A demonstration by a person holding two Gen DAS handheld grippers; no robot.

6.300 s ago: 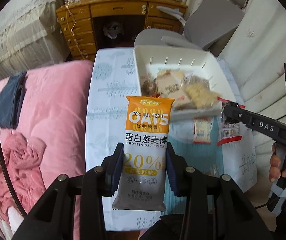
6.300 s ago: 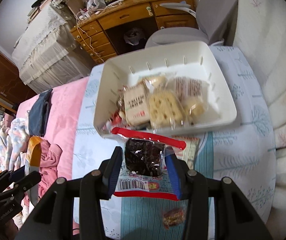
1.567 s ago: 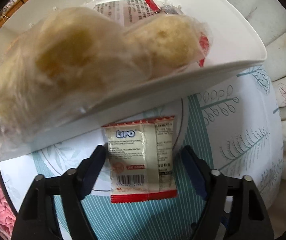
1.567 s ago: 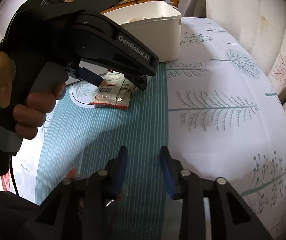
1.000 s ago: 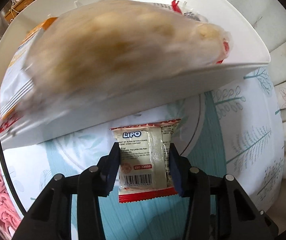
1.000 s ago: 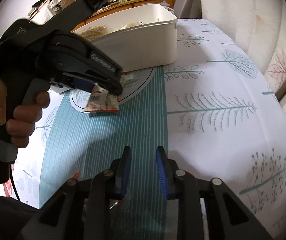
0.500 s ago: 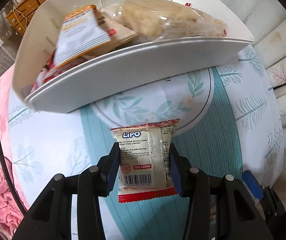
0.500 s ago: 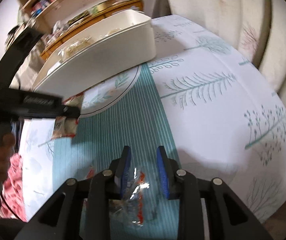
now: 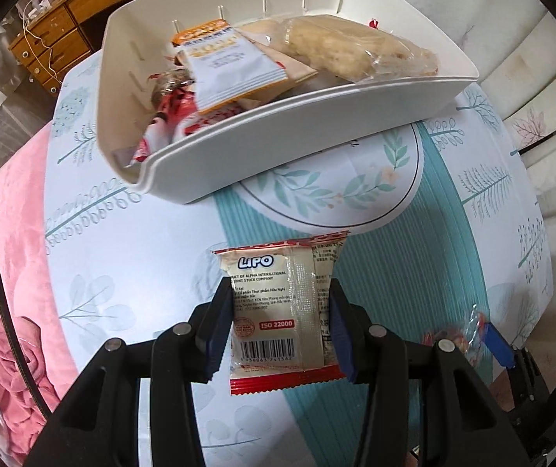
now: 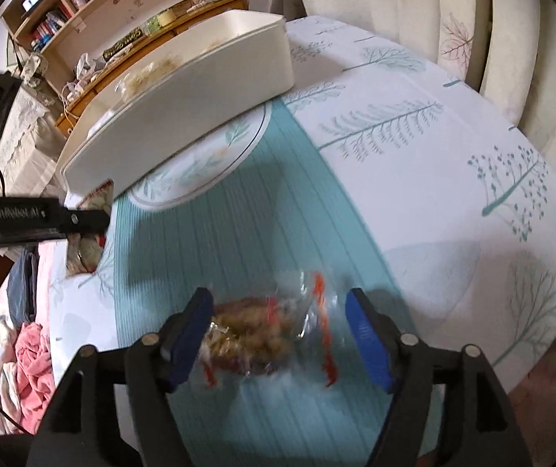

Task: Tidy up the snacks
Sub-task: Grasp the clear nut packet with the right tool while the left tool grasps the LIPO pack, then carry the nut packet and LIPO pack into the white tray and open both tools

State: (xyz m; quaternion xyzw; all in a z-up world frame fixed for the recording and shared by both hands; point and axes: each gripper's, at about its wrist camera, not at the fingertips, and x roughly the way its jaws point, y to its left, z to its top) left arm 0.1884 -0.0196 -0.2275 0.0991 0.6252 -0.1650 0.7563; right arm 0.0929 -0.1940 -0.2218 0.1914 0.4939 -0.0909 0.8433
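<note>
Left gripper (image 9: 280, 330) points steeply down over the counter (image 9: 130, 257), fingers clamped on the long sides of a Lipo packet (image 9: 278, 315). The packet is held above the teal stripe of the counter cloth, short of the white bin (image 9: 317, 116). It is cream with red sealed ends, with barcode and printed text facing the camera.

Right gripper (image 10: 278, 334) is tilted down at the near part of the counter. Its fingers have just been opening and now stand apart, blue pads clear on either side of a clear-wrapped snack (image 10: 266, 334). That snack lies on the teal stripe: crinkled transparent film, red markings, brownish contents, blurred.

The bin sits further back, holding an orange-and-white oat bar (image 9: 231, 62) and other packets.
</note>
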